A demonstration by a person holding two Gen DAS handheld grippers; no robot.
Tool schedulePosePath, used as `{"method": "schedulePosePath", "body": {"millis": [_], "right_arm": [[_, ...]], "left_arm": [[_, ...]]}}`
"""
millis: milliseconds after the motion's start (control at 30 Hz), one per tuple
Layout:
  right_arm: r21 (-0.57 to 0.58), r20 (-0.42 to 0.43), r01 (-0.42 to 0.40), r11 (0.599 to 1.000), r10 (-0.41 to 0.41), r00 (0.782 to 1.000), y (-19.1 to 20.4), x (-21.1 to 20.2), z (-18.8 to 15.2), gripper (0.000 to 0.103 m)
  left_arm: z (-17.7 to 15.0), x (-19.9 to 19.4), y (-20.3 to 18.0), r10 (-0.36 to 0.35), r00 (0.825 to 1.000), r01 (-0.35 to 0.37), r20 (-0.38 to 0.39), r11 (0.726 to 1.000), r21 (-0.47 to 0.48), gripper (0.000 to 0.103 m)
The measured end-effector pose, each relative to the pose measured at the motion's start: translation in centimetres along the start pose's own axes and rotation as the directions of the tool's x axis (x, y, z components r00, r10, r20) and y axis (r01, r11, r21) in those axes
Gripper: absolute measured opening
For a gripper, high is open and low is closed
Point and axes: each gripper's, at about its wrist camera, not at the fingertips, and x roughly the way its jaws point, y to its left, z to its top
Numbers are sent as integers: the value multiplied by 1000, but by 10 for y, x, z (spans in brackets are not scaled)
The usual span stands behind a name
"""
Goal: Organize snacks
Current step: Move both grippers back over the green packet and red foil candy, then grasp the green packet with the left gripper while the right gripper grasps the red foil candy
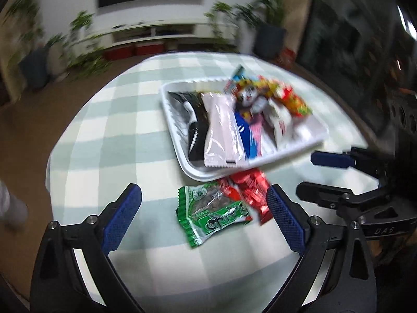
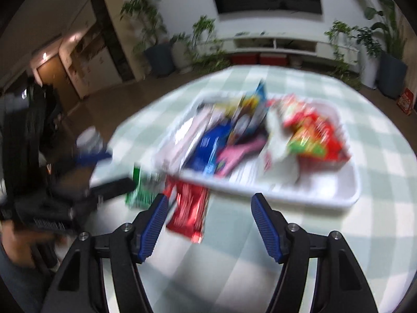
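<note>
While the left wrist camera looks down along its fingers, the left gripper (image 1: 204,215) hangs low over the table with its blue pads spread wide and nothing between them, and just ahead of that gap lies a green snack packet (image 1: 208,212) flat on the cloth, overlapped at its far corner by a red snack packet (image 1: 250,191). Beyond them sits the white tray (image 1: 172,127), heaped with wrappers: a black one at the left, a pale pink one beside it, blue, pink and red-and-yellow ones toward the right. In from the right edge comes the right gripper (image 1: 322,174), fingers apart, near the tray's front corner. The checked green-and-white tablecloth (image 1: 109,130) covers a round table; potted plants (image 1: 83,44), a low white shelf and a dark screen on the wall stand behind. Over to the right wrist camera, heavily blurred: the right gripper (image 2: 208,224) is wide and empty, hovering just short of the tray (image 2: 325,195), with the red packet (image 2: 189,214) by its left pad and the green packet (image 2: 140,190) partly hidden further left. The left gripper (image 2: 101,172) reaches in from the left, smeared, over the cloth (image 2: 378,156). Plants (image 2: 146,18) line the far wall.
</note>
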Motion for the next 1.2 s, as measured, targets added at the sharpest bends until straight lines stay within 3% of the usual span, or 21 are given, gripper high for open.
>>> {"method": "schedulePosePath", "body": {"millis": [133, 367, 500, 700, 800, 933, 1100, 1133, 1167, 1200], "right_arm": [[-12, -45, 4, 1000, -5, 999, 3, 16, -6, 68], [39, -100, 12, 999, -8, 995, -12, 31, -7, 68], [49, -120, 7, 999, -1, 993, -15, 35, -8, 68], [63, -120, 12, 998, -5, 993, -17, 34, -9, 68], [74, -126, 14, 997, -5, 992, -19, 34, -9, 68], [70, -130, 17, 997, -8, 991, -19, 35, -9, 68], [79, -130, 13, 997, -3, 992, -21, 36, -9, 68], [83, -129, 11, 996, -1, 992, -21, 36, -9, 68], [86, -128, 10, 996, 1, 992, -21, 36, -9, 68], [90, -127, 8, 996, 3, 992, -22, 36, -9, 68]], "left_arm": [[-7, 15, -19, 5, 998, 5, -65, 988, 154, 97], [-25, 37, -48, 83, 990, -35, -115, 928, 370, 97], [-26, 47, -48, 130, 983, -72, -126, 918, 390, 97], [-16, 45, -42, 132, 987, -92, -89, 928, 362, 97], [-16, 52, -38, 174, 979, -123, -107, 921, 370, 97], [-16, 53, -30, 154, 981, -105, -119, 934, 342, 96], [-13, 53, -32, 111, 983, -61, -147, 949, 308, 62], [-12, 54, -33, 111, 982, -61, -155, 953, 298, 38], [-11, 54, -30, 73, 982, -26, -175, 966, 259, 29], [-11, 54, -28, 66, 981, -23, -181, 973, 231, 29]]}}
